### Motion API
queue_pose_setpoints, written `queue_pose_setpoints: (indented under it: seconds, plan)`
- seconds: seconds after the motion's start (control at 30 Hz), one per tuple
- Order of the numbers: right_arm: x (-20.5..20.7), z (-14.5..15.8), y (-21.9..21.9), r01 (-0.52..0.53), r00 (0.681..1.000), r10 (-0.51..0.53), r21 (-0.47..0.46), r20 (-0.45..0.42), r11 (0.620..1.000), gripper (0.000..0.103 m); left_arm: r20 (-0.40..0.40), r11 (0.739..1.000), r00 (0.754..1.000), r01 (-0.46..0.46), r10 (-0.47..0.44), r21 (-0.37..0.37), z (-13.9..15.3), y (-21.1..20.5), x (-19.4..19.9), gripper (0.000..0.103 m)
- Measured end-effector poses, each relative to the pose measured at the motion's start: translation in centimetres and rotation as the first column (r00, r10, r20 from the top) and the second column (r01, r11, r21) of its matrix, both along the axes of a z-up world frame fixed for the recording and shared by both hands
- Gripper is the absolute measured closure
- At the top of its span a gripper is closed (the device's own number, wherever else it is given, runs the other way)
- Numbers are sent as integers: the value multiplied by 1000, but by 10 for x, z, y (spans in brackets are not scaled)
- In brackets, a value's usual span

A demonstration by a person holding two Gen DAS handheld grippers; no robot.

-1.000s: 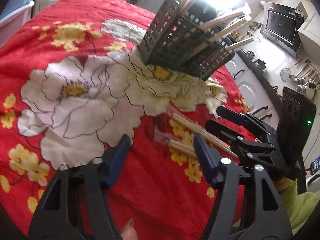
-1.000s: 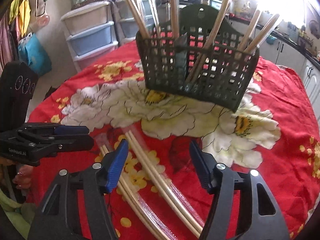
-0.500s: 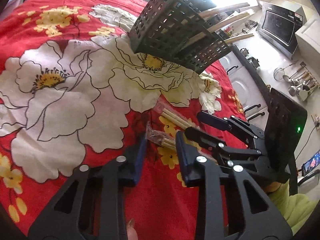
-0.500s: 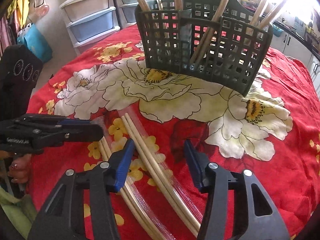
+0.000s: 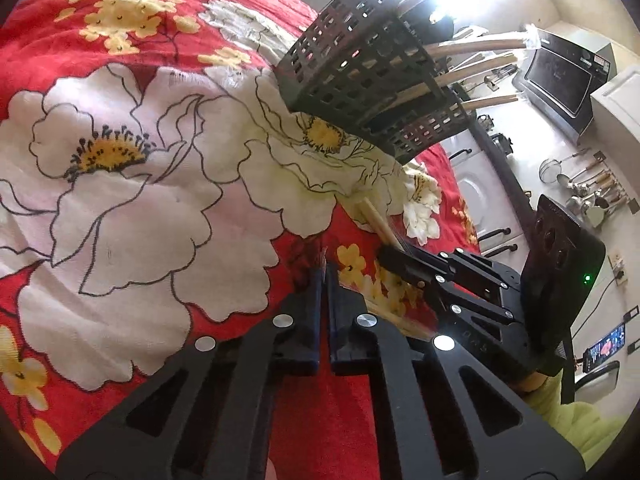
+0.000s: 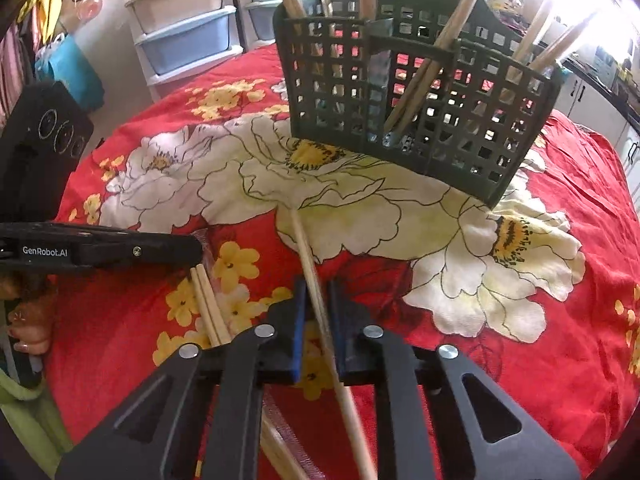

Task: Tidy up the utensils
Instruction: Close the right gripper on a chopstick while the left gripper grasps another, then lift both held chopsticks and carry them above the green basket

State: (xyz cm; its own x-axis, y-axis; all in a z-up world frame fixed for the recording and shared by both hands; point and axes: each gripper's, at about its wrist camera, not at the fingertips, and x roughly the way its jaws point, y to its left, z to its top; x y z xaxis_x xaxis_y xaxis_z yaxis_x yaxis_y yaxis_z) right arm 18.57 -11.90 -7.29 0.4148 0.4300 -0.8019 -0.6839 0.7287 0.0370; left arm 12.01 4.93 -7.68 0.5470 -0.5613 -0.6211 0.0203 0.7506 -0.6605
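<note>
A dark green slotted utensil basket (image 6: 416, 120) stands on the red floral tablecloth (image 6: 560, 340) with several wooden chopsticks upright in it; it also shows in the left wrist view (image 5: 360, 80). My right gripper (image 6: 318, 284) is shut on a wooden chopstick pair (image 6: 308, 260) whose tip points toward the basket. A second chopstick pair in a clear wrapper (image 6: 208, 304) lies to the left. My left gripper (image 5: 322, 272) is shut on the end of that clear wrapper (image 5: 323, 256). The right gripper shows in the left wrist view (image 5: 400, 260).
Plastic drawer units (image 6: 188, 32) stand beyond the table's far left. Kitchen counter, a microwave (image 5: 560, 76) and hanging ladles (image 5: 592, 188) lie past the table's right side. A green-sleeved arm (image 5: 568, 412) holds the right gripper.
Both grippers have closed. The right one shut around a chopstick pair and lifted its tip off the cloth. The left one shut on the wrapper end of the other pair.
</note>
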Motion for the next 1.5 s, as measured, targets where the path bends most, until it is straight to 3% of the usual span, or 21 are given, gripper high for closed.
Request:
queue_pose_setpoints:
  seconds: [0.13,0.6,1.0,1.3,1.5]
  plan:
    - [1,11,-10,30,1000,-30,66,4,997,97,30,1000,999,-15,15,-8,10,5,1,103]
    - [-11,86,-43,82,977,-130,263,171,961,97,236,1000,972,-7,3,16,88,4,6,103]
    - [-10,135,-79,142,925,-266,402,270,904,97,407,998,912,41,-58,51,157,-20,15,103]
    - [-2,158,-92,150,893,-333,499,302,854,97,521,997,851,23,-61,78,208,-24,17,103]
    - [3,174,-90,133,875,-351,533,333,835,97,601,996,798,-26,-29,82,246,-15,15,103]
